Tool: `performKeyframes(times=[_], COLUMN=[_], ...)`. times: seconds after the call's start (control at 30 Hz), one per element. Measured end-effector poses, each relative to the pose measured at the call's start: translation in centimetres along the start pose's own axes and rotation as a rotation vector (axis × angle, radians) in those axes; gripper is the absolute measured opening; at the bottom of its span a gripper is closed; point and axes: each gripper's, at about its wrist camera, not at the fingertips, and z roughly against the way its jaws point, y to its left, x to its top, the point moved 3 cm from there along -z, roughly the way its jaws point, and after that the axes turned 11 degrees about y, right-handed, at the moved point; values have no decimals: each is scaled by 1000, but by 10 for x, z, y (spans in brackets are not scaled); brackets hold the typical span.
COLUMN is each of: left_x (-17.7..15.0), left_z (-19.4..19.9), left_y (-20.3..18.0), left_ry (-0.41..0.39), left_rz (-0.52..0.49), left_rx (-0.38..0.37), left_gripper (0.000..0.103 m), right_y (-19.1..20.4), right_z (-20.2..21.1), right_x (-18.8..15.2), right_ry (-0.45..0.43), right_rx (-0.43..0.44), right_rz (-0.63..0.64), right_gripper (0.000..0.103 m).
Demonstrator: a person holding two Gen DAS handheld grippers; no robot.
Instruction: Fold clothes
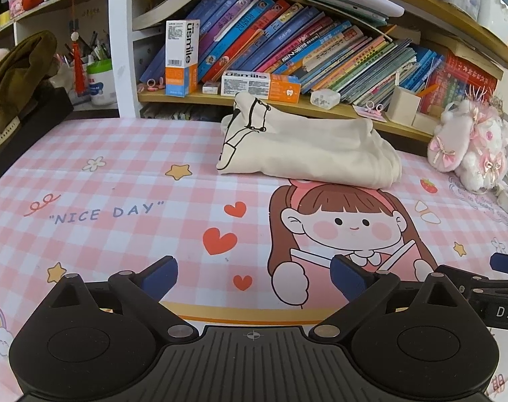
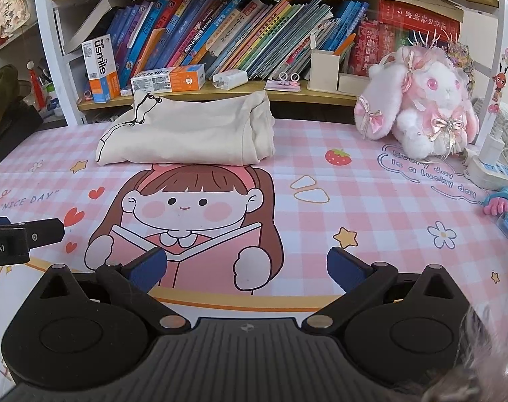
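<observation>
- Holding my left tool point(image 1: 254, 276) and right tool point(image 2: 247, 268) low over the bench point(image 1: 120, 174), both spread apart, gripping nothing.
- The folded cream garment point(image 2: 187, 134) lies at the bench's far edge, below the bookshelf point(image 2: 220, 92).

Plush rabbit point(image 2: 421, 107) near bookshelf point(image 2: 220, 92), on pink mat point(image 2: 321, 234)

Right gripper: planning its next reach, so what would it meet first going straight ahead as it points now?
Probably the folded cream garment lying on the pink mat; the right gripper is open, with only bare mat before it. Depth is uncertain.
</observation>
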Motion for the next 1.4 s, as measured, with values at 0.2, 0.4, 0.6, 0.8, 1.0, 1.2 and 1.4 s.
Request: performKeyframes(times=[0.2, 0.4, 0.6, 0.8, 1.0, 1.2, 1.4], left_x=[0, -1, -1, -1, -1, -1, 0], left_z=[0, 0, 0, -1, -1, -1, -2], left_y=[-1, -2, -2, -2, -3, -2, -1], left_ry=[-3, -4, -1, 2, 6, 10, 11], left_rz=[-2, -6, -5, -4, -4, 0, 9], left_rx=[6, 5, 7, 1, -4, -8, -1], left_gripper=[99, 99, 99, 99, 99, 99, 99], right_y=[0, 0, 0, 1, 1, 1, 1], right_z=[0, -1, -1, -2, -3, -4, -5], right_x=[0, 1, 1, 1, 0, 0, 0], right_ry=[1, 6, 11, 11, 12, 15, 16], right_rx=[0, 1, 1, -2, 0, 1, 2], right_rz=[0, 1, 2, 9, 11, 10, 14], right_gripper=[103, 103, 103, 103, 103, 103, 103])
